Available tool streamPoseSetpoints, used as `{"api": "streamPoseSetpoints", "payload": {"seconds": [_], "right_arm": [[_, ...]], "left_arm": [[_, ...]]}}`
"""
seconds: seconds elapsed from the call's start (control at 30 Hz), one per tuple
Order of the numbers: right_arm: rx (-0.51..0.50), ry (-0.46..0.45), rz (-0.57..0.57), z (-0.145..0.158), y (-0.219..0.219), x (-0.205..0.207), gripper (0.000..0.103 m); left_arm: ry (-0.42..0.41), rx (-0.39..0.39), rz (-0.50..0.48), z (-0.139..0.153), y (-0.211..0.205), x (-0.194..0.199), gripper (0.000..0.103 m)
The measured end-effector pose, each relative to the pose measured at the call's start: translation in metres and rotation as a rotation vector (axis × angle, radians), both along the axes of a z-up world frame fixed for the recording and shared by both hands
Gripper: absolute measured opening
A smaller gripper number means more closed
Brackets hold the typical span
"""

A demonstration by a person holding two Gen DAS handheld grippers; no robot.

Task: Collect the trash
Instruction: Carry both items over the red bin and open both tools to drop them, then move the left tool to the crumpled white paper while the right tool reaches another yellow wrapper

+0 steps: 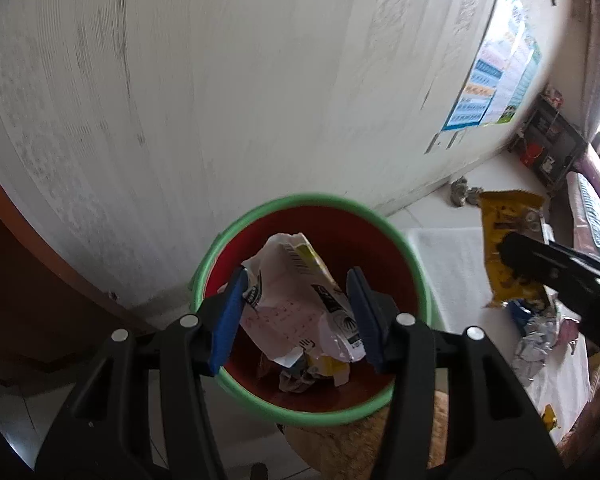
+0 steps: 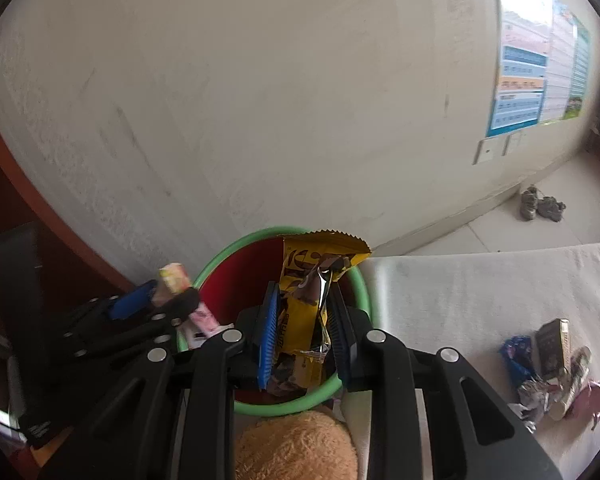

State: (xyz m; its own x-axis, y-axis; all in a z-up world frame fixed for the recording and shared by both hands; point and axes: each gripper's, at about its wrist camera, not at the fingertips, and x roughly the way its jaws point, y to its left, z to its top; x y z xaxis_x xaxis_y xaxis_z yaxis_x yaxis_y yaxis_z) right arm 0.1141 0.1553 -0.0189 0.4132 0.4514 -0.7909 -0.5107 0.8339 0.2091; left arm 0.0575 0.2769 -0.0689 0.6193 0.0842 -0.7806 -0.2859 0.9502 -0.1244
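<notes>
Left wrist view: a crumpled pink-and-white wrapper (image 1: 296, 304) sits pinched in the left gripper (image 1: 296, 316) above the red, green-rimmed bin (image 1: 312, 408); the right gripper (image 2: 304, 332) clamps a yellow snack wrapper (image 2: 308, 280) over that bin; more trash (image 2: 548, 368) lies on the white mat (image 2: 460, 292).

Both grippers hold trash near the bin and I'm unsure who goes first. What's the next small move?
Probably open the left gripper: its pink-and-white wrapper already hangs over the red bin, while the right gripper with its yellow wrapper waits.
</notes>
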Motion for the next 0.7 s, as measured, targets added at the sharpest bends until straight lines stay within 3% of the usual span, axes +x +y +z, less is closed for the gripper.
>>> {"api": "streamPoseSetpoints", "payload": {"seconds": [0.3,0.33,0.37,0.4,0.43,0.47,0.7], "right_arm": [[-0.018,0.016,0.028,-0.013,0.016,0.006,0.025],[-0.021,0.015,0.029,-0.013,0.017,0.007,0.026],[-0.022,0.014,0.029,-0.014,0.018,0.007,0.031],[-0.021,0.011,0.025,-0.014,0.018,0.008,0.038],[-0.014,0.005,0.02,-0.013,0.016,0.009,0.054],[-0.001,-0.003,0.014,-0.011,0.015,0.008,0.057],[0.033,-0.015,-0.007,-0.002,-0.003,-0.003,0.056]], "left_arm": [[0.048,-0.038,0.015,-0.025,0.009,0.014,0.05],[0.05,-0.035,0.021,-0.027,0.01,0.016,0.054],[0.054,-0.035,0.03,-0.028,0.011,0.017,0.063],[0.046,-0.039,0.039,-0.028,0.013,0.016,0.067],[0.036,-0.044,0.046,-0.027,0.014,0.015,0.07],[0.024,-0.049,0.053,-0.025,0.014,0.013,0.073],[0.02,-0.041,0.029,-0.019,0.008,0.007,0.075]]}}
